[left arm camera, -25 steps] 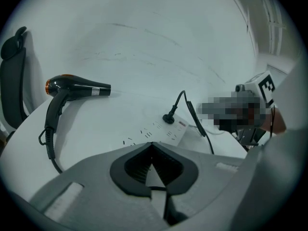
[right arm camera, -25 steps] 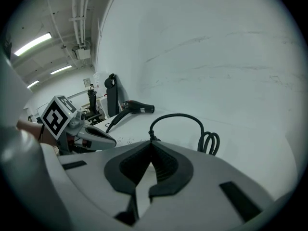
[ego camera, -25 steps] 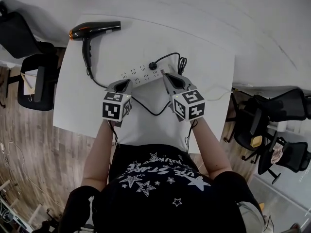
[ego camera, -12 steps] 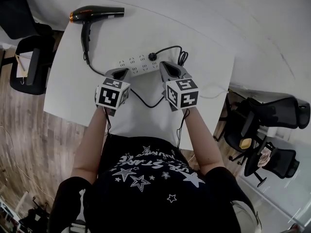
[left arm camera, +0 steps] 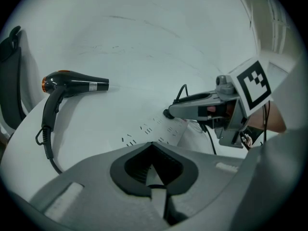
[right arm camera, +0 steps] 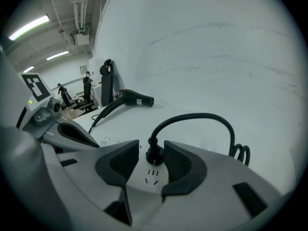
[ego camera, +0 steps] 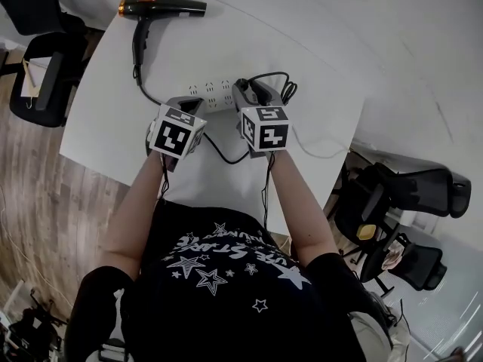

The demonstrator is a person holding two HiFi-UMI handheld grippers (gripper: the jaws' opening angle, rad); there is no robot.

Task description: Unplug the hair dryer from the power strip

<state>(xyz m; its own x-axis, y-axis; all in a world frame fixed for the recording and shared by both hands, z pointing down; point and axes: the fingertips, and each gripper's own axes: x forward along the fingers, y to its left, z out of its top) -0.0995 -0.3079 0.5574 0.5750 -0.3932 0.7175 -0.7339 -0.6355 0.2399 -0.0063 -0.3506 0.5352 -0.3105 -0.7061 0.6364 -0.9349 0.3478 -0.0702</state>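
The plug [right arm camera: 155, 157] sits upright in a socket near the right end of the strip [ego camera: 211, 94]. Its black cord [right arm camera: 192, 121] arches up and drops into a small coil just right of the strip. We see the right gripper [right arm camera: 150, 147] straddling the plug, jaws opening. One pad stands on each side of the plug and neither presses on it. The left gripper [left arm camera: 153, 144] hovers at the strip's left end with its jaws closed and nothing between them. We cannot tell whether its tips touch the strip.

The dryer [ego camera: 161, 7] lies on its side well beyond the strip's left end, close to the far left corner of the table [ego camera: 106, 127]. Its cord runs down past the left gripper and loops on the bare top between the strip and the near edge.

Left of the strip the table is bare out to its edge. Past that edge is wood floor [ego camera: 45, 202] and a black chair [ego camera: 45, 81]. Behind the strip a narrower band of table runs up to the white wall [ego camera: 362, 21]. To the right a thin white cable [ego camera: 317, 154] trails towards the right edge, where more black chairs [ego camera: 392, 194] crowd in. The person's torso stands at the near edge, behind both grippers.
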